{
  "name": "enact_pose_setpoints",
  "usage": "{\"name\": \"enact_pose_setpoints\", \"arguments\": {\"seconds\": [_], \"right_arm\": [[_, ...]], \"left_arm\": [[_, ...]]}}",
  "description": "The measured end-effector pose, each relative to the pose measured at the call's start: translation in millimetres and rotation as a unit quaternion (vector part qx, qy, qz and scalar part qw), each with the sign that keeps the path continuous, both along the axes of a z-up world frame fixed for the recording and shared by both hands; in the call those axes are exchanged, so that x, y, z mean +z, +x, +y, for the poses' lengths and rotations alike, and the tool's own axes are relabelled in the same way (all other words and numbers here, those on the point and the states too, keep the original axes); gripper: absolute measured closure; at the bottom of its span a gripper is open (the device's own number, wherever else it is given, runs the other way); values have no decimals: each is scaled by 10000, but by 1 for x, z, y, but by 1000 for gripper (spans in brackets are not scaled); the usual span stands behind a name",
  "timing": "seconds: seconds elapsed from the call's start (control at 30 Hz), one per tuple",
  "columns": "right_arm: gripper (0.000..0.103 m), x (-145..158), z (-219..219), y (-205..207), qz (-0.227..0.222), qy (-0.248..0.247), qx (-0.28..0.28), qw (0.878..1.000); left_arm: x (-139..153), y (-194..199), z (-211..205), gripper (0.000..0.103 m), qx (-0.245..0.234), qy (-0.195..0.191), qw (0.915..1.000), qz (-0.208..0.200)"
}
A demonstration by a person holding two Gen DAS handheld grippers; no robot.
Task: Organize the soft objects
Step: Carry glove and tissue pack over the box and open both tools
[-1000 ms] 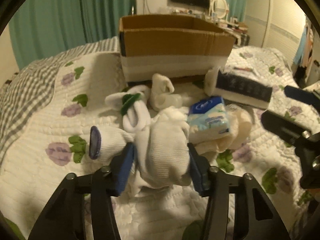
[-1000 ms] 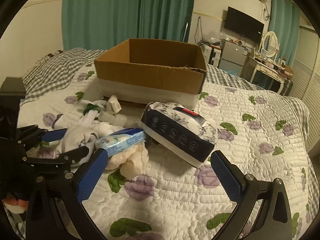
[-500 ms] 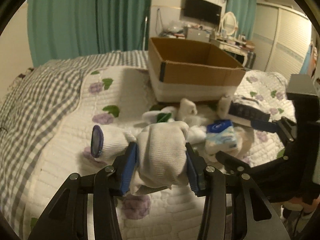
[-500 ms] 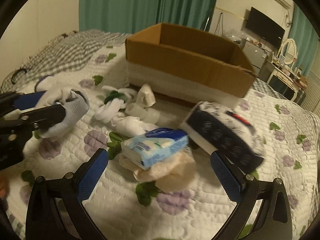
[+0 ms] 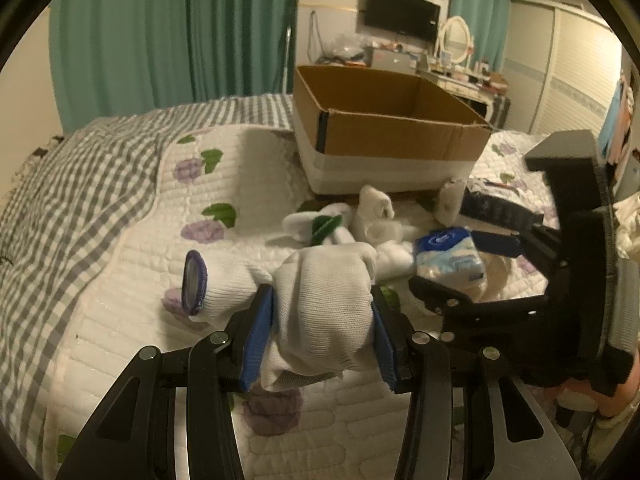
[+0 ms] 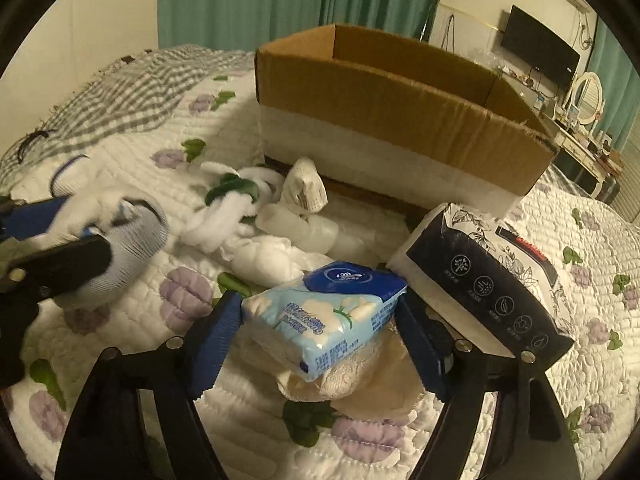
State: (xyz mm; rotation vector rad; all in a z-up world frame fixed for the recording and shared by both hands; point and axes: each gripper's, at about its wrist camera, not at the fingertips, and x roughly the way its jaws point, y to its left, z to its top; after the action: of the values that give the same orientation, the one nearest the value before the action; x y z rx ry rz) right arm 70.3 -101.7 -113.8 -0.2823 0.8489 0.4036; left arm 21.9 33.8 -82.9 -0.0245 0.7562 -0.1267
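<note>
Left gripper (image 5: 320, 336): clamped on a white glove (image 5: 324, 304), above the bed (image 5: 120, 280).
Right gripper (image 6: 320, 340): closing around a blue tissue pack (image 6: 324, 312), pads not yet pressing.
Box (image 6: 400, 120): far side.

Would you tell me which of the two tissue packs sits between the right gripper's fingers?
The small light-blue pack, between the closing right gripper; the larger dark floral pack lies beside it, outside the jaws.

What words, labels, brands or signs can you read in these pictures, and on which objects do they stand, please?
None can be read for certain.
Blue tissue pack: white oval logo and printed lines, too blurred.
Dark tissue pack: a row of round icons and a red label, text too small.
Cardboard box: no print visible.
</note>
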Motion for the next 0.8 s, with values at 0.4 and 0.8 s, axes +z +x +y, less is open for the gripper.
{"name": "enact_pose_setpoints", "arguments": {"seconds": [0.4, 0.8], "right_arm": [[27, 74, -30, -47, -507, 834, 181, 9951], [27, 199, -79, 7, -1519, 855, 193, 9845]], "left_arm": [[51, -21, -16, 58, -138, 194, 9983, -539], [144, 37, -41, 57, -444, 392, 9914, -1167]]}}
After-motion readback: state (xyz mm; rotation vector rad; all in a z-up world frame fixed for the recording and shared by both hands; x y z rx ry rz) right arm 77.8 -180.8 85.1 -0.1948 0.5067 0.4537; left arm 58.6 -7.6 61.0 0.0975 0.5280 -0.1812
